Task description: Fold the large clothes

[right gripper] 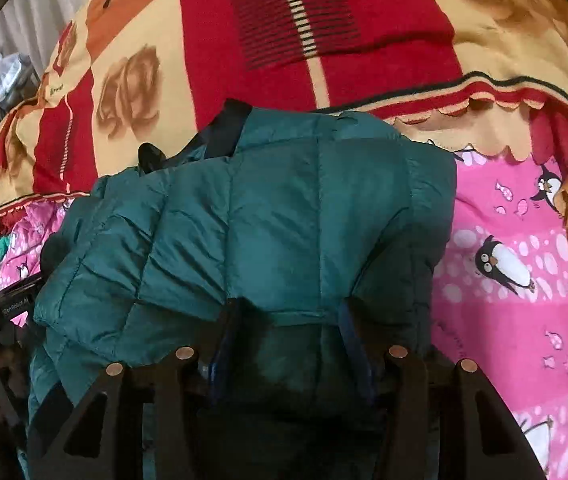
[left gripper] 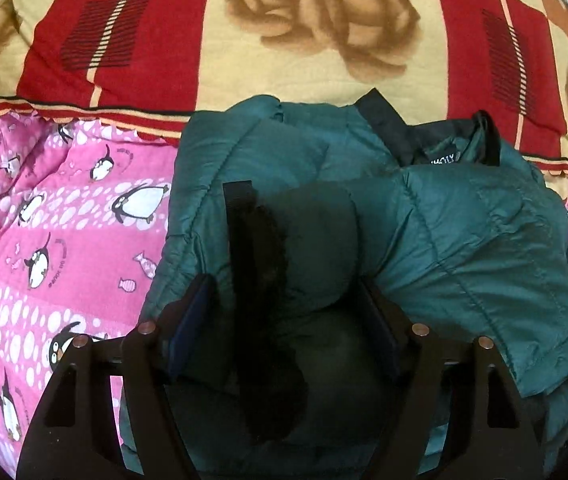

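Gripping bulk: 2 holds that could slip

Pinching a thick wad of the teal puffer jacket, the left gripper has its jaws about half apart, with padded fabric and a dark strap bulging between the blue pads. The right gripper looks much the same: jaws partly spread, quilted fabric packed between the fingers, the pads seemingly pressed into it. Whether each hold takes all the layers or only the outer shell I cannot tell.

That is the first risk. Slick, puffy fabric compresses and creeps, so a pull could drag the shell free and drop the fold. The strap in the left jaws could also slide out, or tug one part askew.

Further out, the jacket lies doubled over in a heap on the pink penguin sheet, its dark collar toward the red and cream blanket. Uneven motion of the 2 hands would probably skew the fold, and a low drag might rumple the loose sheet or catch the blanket's scalloped edge.
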A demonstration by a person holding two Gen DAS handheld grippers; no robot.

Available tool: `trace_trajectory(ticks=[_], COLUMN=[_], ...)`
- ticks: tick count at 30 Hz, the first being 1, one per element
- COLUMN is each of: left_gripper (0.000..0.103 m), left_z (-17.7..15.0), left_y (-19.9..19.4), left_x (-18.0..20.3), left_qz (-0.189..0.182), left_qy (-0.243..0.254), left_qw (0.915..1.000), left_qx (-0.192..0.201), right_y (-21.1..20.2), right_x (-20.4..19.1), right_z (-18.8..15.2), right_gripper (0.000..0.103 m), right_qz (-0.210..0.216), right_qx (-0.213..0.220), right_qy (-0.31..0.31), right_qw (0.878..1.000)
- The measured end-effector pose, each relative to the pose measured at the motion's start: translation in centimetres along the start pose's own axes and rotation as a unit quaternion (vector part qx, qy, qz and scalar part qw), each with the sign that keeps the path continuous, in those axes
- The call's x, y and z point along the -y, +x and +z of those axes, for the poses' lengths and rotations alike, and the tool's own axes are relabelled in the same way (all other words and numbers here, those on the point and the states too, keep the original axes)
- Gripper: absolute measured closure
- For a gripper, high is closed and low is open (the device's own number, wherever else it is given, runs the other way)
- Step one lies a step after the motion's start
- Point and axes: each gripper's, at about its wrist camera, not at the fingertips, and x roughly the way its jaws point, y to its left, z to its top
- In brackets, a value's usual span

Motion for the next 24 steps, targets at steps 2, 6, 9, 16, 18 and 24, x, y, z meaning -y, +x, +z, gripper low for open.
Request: trace_trajectory(ticks=[2, 6, 9, 16, 18, 24], left_gripper=[0.028, 0.028, 0.027, 0.026, 0.023, 0.023], left_z=[0.0, -0.2, -0.2, -0.5, -0.5, -0.3], left_y=[-0.1, -0.5, -0.6, -0.5, -0.3, -0.2], left_x=[-0.2, -0.6, -0.6, -0.1, -0.1, -0.1], left_qz=[-0.003, -0.019, -0.021, -0.01, -0.014, -0.01], left_qy=[-0.001, -0.014, -0.018, -0.005, -0.002, 0.0], left_qw=[1.0, 0.9997, 0.9996, 0.9998, 0.9998, 0.9998], left_qx=[-0.001, 0.005, 0.01, 0.017, 0.016, 0.016], right_y=[-0.1, -1.5, -3.9, 1.3, 4.1, 3.5], right_x=[-0.1, -0.3, -0.6, 0.2, 1.1, 1.0], right_z=[-0.1, 0.8, 2.4, 5.2, 4.7, 4.3], right_gripper=[0.054, 0.055, 0.055, 0.055, 0.054, 0.054], right_qz=[-0.001, -0.01, -0.04, -0.065, -0.056, -0.062], right_qx=[0.002, 0.008, 0.091, 0.051, -0.002, -0.001], right_qy=[-0.002, -0.003, 0.015, 0.035, 0.041, 0.021], right_qw=[1.0, 1.0, 0.995, 0.996, 0.998, 0.998])
